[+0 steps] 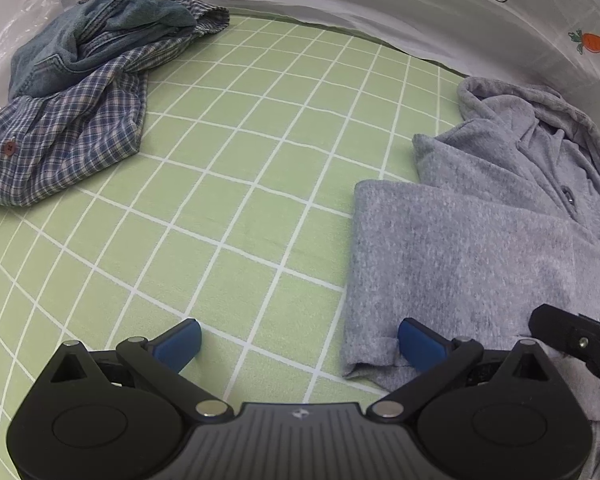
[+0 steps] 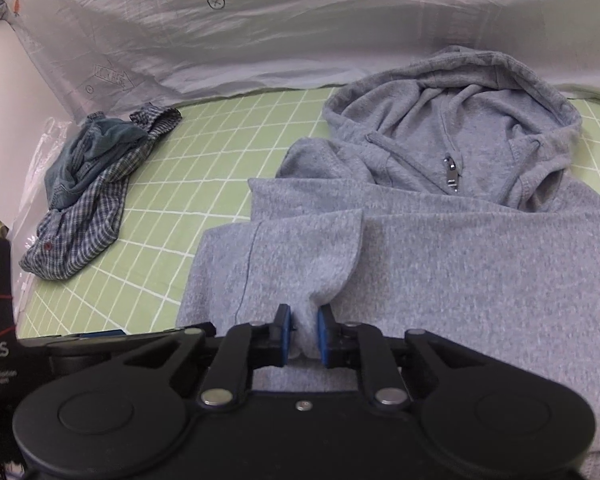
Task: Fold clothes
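Mid-fold: right gripper (image 2: 304,334) pinches grey hoodie (image 2: 460,264) sleeve, left gripper (image 1: 300,344) spread empty; next, lay sleeve toward 12 o'clock.

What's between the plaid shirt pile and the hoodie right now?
Only bare green grid sheet separates the plaid shirt pile and the hoodie; the left wrist view shows it best.

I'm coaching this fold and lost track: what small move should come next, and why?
Probably carry the pinched sleeve cuff further across the grey hoodie: the right gripper is shut on it, bunched rather than flat, while the left gripper is open at the hoodie's edge.
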{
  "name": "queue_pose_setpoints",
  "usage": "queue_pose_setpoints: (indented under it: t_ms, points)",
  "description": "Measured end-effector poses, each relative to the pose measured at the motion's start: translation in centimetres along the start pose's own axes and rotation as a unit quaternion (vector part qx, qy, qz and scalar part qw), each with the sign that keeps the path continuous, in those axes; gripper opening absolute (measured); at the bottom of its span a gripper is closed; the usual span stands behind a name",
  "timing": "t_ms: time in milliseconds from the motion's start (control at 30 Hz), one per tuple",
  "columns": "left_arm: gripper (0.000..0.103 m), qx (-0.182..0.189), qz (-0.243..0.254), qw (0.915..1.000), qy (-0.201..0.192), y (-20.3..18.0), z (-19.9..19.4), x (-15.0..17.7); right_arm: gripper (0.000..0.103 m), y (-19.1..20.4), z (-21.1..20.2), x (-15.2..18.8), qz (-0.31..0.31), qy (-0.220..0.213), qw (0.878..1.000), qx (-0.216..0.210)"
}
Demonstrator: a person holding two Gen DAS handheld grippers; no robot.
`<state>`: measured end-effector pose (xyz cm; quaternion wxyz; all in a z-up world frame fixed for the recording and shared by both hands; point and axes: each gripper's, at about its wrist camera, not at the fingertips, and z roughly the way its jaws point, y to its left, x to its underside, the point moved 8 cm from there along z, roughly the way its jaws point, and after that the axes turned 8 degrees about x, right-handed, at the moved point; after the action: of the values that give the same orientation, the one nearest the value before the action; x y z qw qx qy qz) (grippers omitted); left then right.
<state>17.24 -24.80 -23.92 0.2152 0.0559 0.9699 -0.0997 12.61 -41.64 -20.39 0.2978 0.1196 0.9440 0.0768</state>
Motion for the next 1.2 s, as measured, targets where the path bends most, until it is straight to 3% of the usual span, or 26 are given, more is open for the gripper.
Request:
queue_pose_setpoints:
  t_ms: [267,367,533,800,1133,1200]
  points:
    - [0.103,0.029,0.032,0.9971,-0.062,-3.6,-3.6,-2.2,0.014,-2.1,-5.2,-1.0,-0.031,-0.072,0.997,0.024]
    - [0.103,0.037,0.066,0.9944,-0.073,-5.9,-4.2,-2.8,0.014,-4.8,-7.0,-1.6,0.011,-0.089,0.995,0.033]
    - [0.103,0.044,0.108,0.9908,-0.068,-8.8,-4.2,-2.3,0.014,-10.8,-9.2,-0.7,0.066,-0.100,0.988,0.096]
    - [0.103,0.034,0.144,0.9889,-0.013,-10.2,-1.6,0.3,0.016,-17.3,-8.8,3.0,0.136,-0.064,0.975,0.165]
    - [0.103,0.047,0.100,0.9936,0.020,-8.8,0.2,1.9,0.036,-17.6,-6.0,5.0,0.090,-0.019,0.974,0.209]
    - [0.103,0.053,0.088,0.9944,0.025,-8.7,0.5,2.1,0.044,-18.0,-6.1,5.0,0.099,-0.017,0.972,0.214]
